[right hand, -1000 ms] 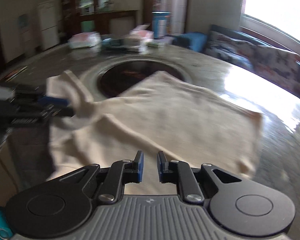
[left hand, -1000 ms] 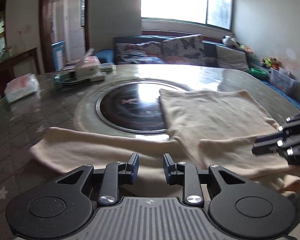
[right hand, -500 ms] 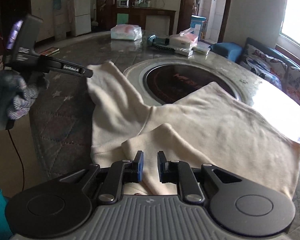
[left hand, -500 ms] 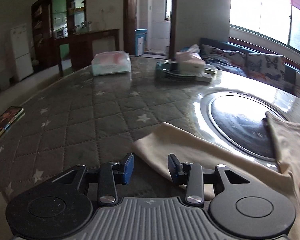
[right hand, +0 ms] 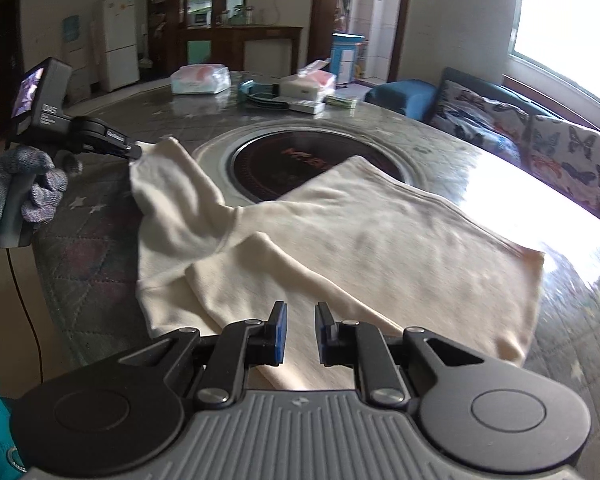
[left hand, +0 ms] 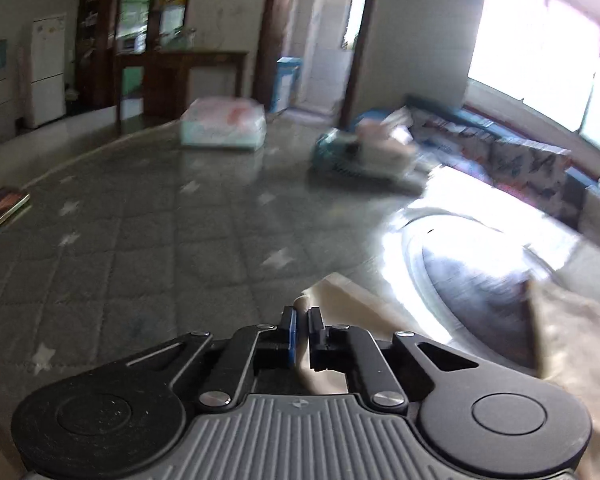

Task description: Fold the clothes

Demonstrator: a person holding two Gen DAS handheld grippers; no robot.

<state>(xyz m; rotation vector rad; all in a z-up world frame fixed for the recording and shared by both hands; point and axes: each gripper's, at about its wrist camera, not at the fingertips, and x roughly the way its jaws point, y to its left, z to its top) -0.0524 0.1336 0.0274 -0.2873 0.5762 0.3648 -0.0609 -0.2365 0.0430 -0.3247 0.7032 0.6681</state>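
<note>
A cream long-sleeved garment [right hand: 364, 236] lies spread on the round table, partly over the dark hotplate. My left gripper [left hand: 302, 314] is shut on the end of its left sleeve [left hand: 340, 300]; in the right wrist view the left gripper [right hand: 134, 152] holds that sleeve [right hand: 172, 196] lifted off the table at the left. My right gripper [right hand: 300, 312] is open and empty, low over the garment's near edge.
A round hotplate [right hand: 312, 164] sits in the table's middle. Tissue packs [right hand: 200, 78], a teal tray and boxes [right hand: 292, 92] stand at the far side. A book [left hand: 0, 208] lies at the left edge. A sofa [right hand: 540, 140] stands to the right.
My left gripper has closed on the sleeve end and raised it off the table. My right gripper has stayed open over the garment's near edge.
</note>
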